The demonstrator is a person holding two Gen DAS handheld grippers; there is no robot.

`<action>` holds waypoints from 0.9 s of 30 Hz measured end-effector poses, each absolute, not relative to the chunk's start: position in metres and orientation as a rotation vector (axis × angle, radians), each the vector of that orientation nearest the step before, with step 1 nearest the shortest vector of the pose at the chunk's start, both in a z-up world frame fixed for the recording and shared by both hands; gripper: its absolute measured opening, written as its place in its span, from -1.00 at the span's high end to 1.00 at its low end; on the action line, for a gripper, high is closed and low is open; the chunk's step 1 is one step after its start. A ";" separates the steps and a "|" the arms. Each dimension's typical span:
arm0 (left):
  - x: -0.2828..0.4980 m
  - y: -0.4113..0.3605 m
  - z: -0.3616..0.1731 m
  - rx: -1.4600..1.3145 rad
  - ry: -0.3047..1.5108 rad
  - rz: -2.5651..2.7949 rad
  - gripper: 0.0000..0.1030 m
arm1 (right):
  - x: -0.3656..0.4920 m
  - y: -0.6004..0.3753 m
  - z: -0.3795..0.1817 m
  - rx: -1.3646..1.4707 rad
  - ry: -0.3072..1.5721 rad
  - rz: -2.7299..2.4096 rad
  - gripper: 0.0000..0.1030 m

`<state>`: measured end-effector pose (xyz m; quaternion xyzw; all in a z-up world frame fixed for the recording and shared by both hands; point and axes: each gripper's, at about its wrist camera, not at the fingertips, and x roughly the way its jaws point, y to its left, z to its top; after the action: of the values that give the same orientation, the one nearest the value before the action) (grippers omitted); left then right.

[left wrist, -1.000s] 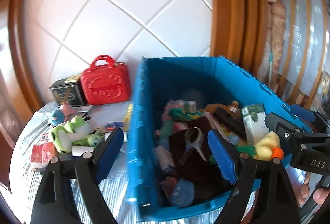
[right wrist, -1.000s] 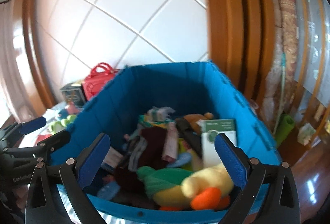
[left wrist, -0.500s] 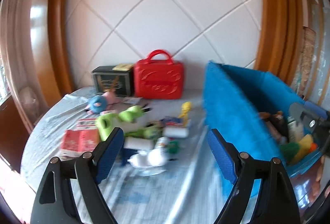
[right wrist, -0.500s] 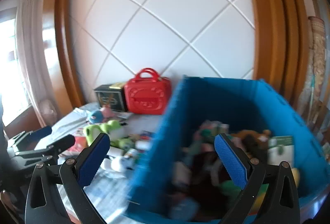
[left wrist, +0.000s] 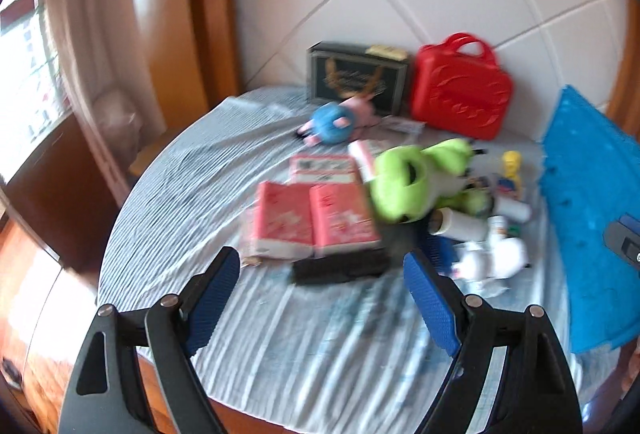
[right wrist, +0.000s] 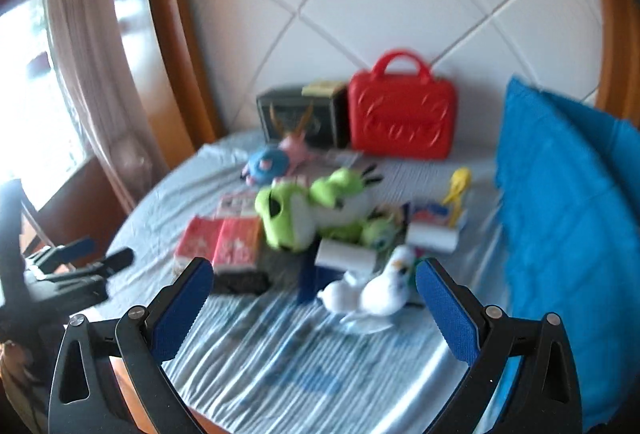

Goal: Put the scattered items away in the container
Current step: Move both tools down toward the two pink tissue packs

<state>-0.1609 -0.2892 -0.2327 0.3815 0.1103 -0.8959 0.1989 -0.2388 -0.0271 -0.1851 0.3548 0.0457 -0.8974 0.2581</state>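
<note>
Scattered items lie on a round table with a striped cloth (left wrist: 304, 346): a green plush frog (left wrist: 416, 178) (right wrist: 296, 214), pink tissue packs (left wrist: 312, 218) (right wrist: 224, 242), a white plush bird (right wrist: 376, 290) (left wrist: 496, 258), a blue and pink plush (left wrist: 336, 122), a white roll (right wrist: 346, 254) and a black flat item (left wrist: 340, 268). The blue container (left wrist: 592, 218) (right wrist: 568, 218) stands at the right. My left gripper (left wrist: 320, 298) is open and empty, above the table's near part. My right gripper (right wrist: 312, 298) is open and empty, just short of the white bird.
A red toy case (left wrist: 460, 90) (right wrist: 400, 118) and a dark box (left wrist: 356, 78) stand at the back against the white quilted wall. A yellow figure (right wrist: 456, 190) stands near the container. A wooden frame and a window are at the left. The left gripper's body shows in the right wrist view (right wrist: 72, 266).
Both grippers have swung left, from over the filled blue container to face the scattered items on the table. Both stay open and empty.
</note>
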 end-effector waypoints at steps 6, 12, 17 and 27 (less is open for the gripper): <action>-0.160 -0.346 -0.283 1.170 0.337 -2.310 -0.63 | -0.268 -0.066 -0.234 1.079 0.177 -2.312 -1.00; -0.174 -0.388 -0.321 1.258 0.397 -2.246 -0.63 | -0.290 -0.114 -0.266 1.181 0.212 -2.225 -1.00; -0.214 -0.410 -0.341 1.335 0.348 -2.326 -0.64 | -0.298 -0.155 -0.287 1.244 0.216 -2.227 -1.00; -0.312 -0.398 -0.389 1.574 0.271 -2.499 -0.63 | -0.320 -0.207 -0.330 1.453 0.109 -2.354 -1.00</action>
<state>-0.3122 -0.3981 -0.3889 0.5285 0.0912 -0.8394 0.0877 -0.3203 -0.2070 -0.3302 0.5156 0.0386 -0.8356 0.1857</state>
